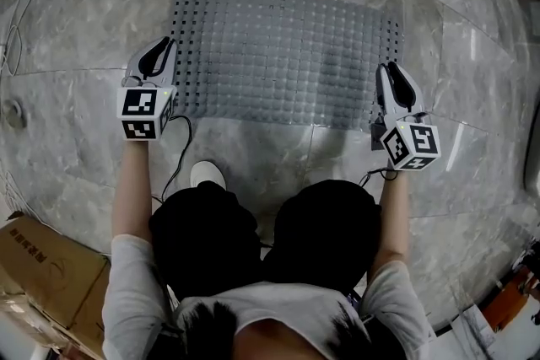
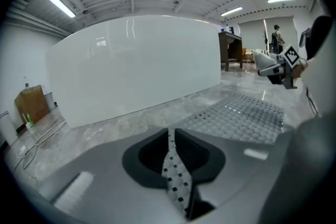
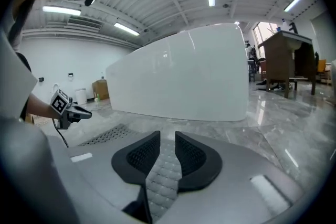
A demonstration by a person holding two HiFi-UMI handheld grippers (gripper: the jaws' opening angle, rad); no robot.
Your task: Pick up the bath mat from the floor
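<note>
A grey perforated bath mat lies flat on the marble floor in front of me. My left gripper is at its near left corner and my right gripper is at its near right corner. In the left gripper view a thin strip of mat stands between the jaws of the left gripper, slightly parted around it. In the right gripper view the mat edge lies in the wider gap of the right gripper, whose pads stand off it. Neither gripper presses on the mat.
A long white panel stands just beyond the mat. A cardboard box sits at my near left. Cables trail from the grippers past my white shoe. A wooden desk stands far off to the right.
</note>
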